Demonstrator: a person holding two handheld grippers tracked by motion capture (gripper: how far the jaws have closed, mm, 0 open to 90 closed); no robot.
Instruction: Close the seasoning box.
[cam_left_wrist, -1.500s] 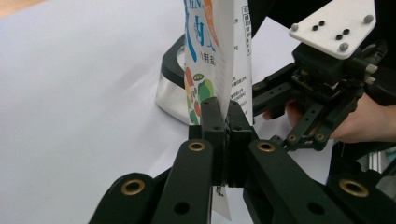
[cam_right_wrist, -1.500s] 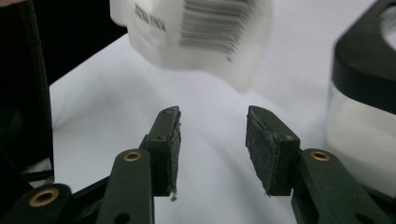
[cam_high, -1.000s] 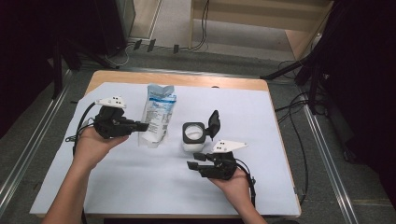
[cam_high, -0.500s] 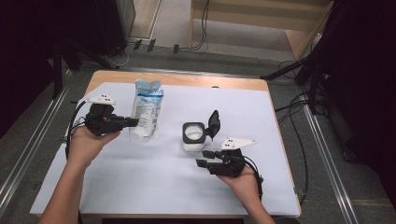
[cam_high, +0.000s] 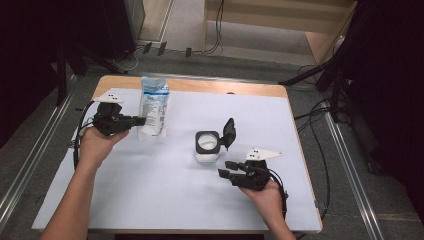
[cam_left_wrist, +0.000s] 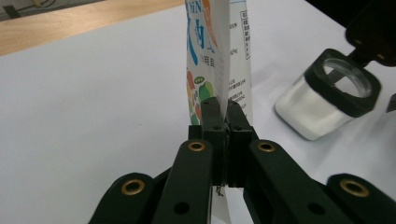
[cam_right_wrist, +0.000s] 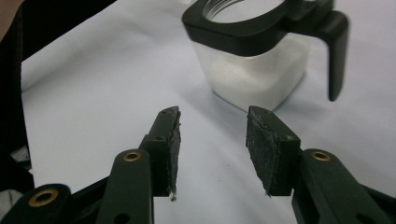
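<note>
A white and blue printed pouch (cam_high: 153, 106) stands upright at the back left of the table, and my left gripper (cam_high: 141, 120) is shut on its side edge. The left gripper view has the two jaws pinching the pouch's (cam_left_wrist: 218, 56) flat seam. In the middle of the table sits a clear jar (cam_high: 207, 148) with white powder, a black collar and its black flip lid (cam_high: 229, 132) open. My right gripper (cam_high: 226, 168) is open just in front of and right of the jar, with nothing between its pads (cam_right_wrist: 173, 145). The jar (cam_right_wrist: 254, 65) lies a short way beyond them.
A white sheet (cam_high: 150, 190) covers the wooden table (cam_high: 215, 87). Black cables trail off both grippers and lie on the floor (cam_high: 330, 125) at the right. Metal rails run along both sides of the table.
My left gripper has carried the pouch to the left and toward the back, away from the jar. The right hand has drifted slightly right and nearer the front edge, jaws unchanged.
</note>
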